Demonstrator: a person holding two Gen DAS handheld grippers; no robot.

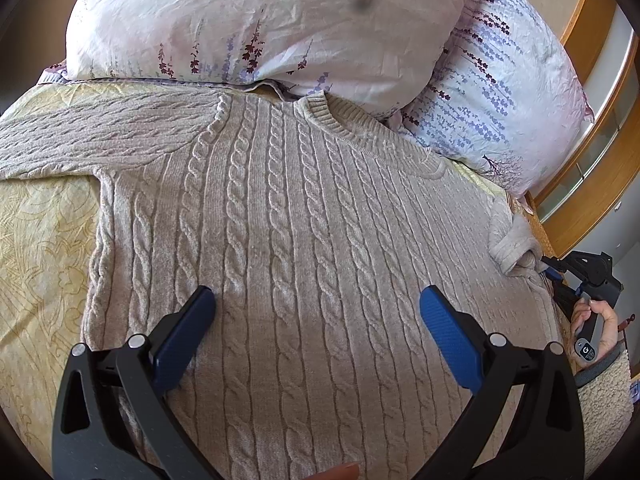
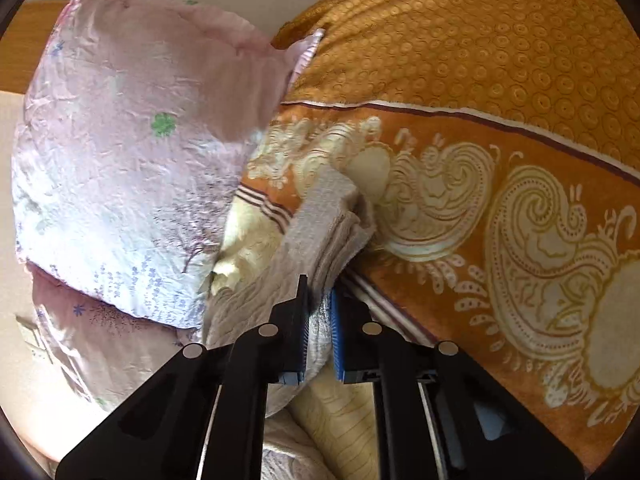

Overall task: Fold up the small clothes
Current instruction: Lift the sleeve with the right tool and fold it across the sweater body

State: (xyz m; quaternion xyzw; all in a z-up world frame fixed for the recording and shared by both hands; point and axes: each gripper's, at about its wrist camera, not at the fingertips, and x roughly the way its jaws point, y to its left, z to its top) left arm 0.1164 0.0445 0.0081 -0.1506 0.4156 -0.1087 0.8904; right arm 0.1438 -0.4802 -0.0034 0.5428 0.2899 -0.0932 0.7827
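Sweater (image 1: 304,216) lies unfolded; my right gripper (image 2: 320,320) clamps its right sleeve (image 2: 320,224), left gripper (image 1: 316,312) spread empty.

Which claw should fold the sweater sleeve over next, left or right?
Right, I think. The right claw already pinches the sleeve, so it can carry it across. The left claw hangs open above the sweater, holding nothing.

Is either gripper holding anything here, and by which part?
The right gripper is shut on the sweater, pinching its right sleeve near the cuff. The left gripper is open above the sweater's body, holding nothing.
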